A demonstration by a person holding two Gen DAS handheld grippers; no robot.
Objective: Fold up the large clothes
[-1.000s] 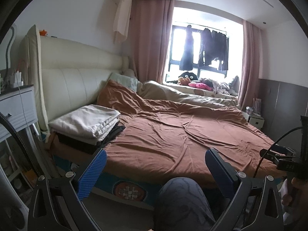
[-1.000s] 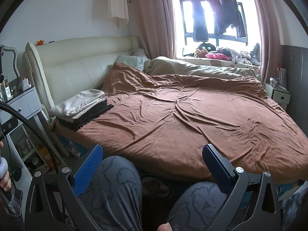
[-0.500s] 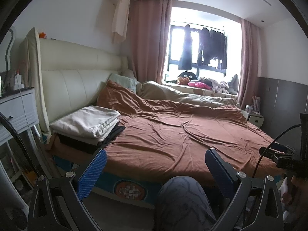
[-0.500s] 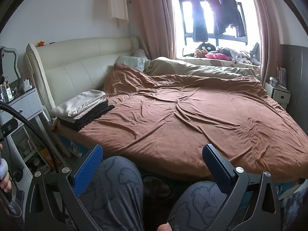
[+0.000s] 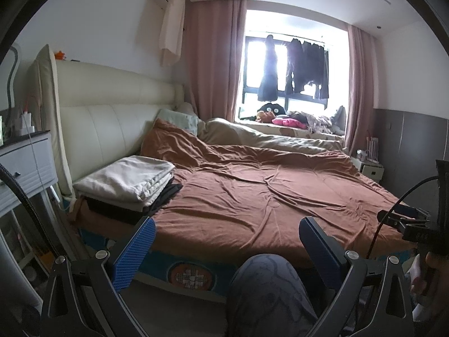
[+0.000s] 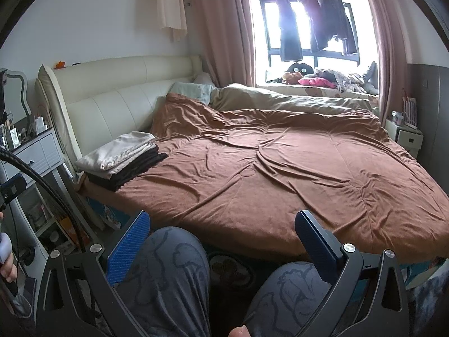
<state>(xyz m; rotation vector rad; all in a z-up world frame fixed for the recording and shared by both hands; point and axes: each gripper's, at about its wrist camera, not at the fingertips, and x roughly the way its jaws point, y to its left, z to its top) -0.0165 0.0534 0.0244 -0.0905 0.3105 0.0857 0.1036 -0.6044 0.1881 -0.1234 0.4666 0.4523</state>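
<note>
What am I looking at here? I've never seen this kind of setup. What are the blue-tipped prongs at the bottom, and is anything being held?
No robot here: a seated person holds a hand-held two-finger claw in each hand, each with a fisheye camera looking forward along its fingers. One picture comes from the left claw, the other from the right claw. The blue-padded prongs are the claw fingers; both claws stand wide open and hold nothing. The grey patterned trouser knees below are the person's own. Ahead is a bed with a rumpled brown cover and a cream padded headboard. At the bed's near left corner lies a stack of folded clothes, cream on top of black. Dark garments hang at the window.
</note>
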